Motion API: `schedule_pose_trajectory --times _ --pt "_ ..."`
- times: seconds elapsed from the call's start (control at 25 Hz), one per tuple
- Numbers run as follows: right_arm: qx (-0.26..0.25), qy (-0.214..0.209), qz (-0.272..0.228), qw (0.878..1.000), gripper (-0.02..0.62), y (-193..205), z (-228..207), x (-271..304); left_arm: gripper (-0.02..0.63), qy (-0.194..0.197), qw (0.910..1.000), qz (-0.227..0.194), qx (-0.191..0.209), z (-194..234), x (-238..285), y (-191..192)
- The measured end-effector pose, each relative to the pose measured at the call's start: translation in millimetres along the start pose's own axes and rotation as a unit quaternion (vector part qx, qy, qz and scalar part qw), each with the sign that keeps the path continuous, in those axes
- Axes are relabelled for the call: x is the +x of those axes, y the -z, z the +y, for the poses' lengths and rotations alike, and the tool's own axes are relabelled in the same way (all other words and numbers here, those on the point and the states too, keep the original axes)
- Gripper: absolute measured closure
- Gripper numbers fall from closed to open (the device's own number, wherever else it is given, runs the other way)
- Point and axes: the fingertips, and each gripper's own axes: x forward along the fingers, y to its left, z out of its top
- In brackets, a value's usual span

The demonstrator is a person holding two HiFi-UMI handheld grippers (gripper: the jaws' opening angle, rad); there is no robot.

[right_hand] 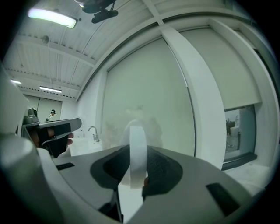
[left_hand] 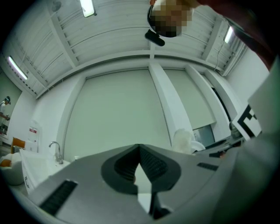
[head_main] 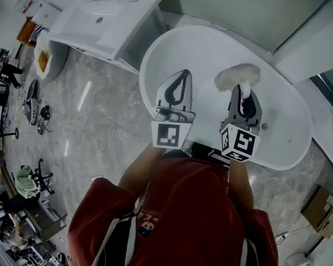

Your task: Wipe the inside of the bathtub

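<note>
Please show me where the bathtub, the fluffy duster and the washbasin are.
bathtub (head_main: 203, 48): head view, bare inner wall.
fluffy duster (head_main: 238, 76): head view, its fluffy head.
washbasin (head_main: 86, 21): head view, its bowl.

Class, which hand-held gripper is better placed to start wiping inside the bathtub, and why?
Right. The right hand-held gripper is shut on the handle of the fluffy duster, whose head is over the bathtub. The left hand-held gripper is shut and empty.

Bathroom — white bathtub (head_main: 175, 53) beside a washbasin (head_main: 100, 19).
</note>
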Motion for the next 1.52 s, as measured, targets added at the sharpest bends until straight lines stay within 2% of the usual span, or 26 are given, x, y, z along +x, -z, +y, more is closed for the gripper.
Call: schedule_pose_trajectory --times 0.28,0.56,0.84,1.12,1.28,1.44,1.52 --pt "0.016 -0.025 0.024 0.999 0.494 19 -14 32 0.592 -0.007 0.9998 0.019 0.006 -2 29 19" --pt "0.02 -0.038 0.049 0.998 0.494 42 9 65 0.592 -0.003 0.9996 0.026 0.011 25 44 41" --pt "0.02 -0.036 0.084 0.996 0.494 76 74 132 0.592 0.014 0.9995 0.027 0.012 102 63 77" --pt "0.026 -0.026 0.142 0.989 0.494 127 142 202 0.591 0.042 0.9973 0.056 0.023 175 80 128" --pt "0.033 -0.036 0.177 0.983 0.494 165 168 244 0.591 0.044 0.9973 0.055 0.018 208 96 153" --pt "0.063 -0.042 0.214 0.974 0.494 201 181 284 0.592 0.055 0.9962 0.065 0.022 229 111 183" --pt "0.077 -0.04 0.23 0.969 0.494 219 185 303 0.592 0.051 0.9968 0.061 0.008 238 118 196"
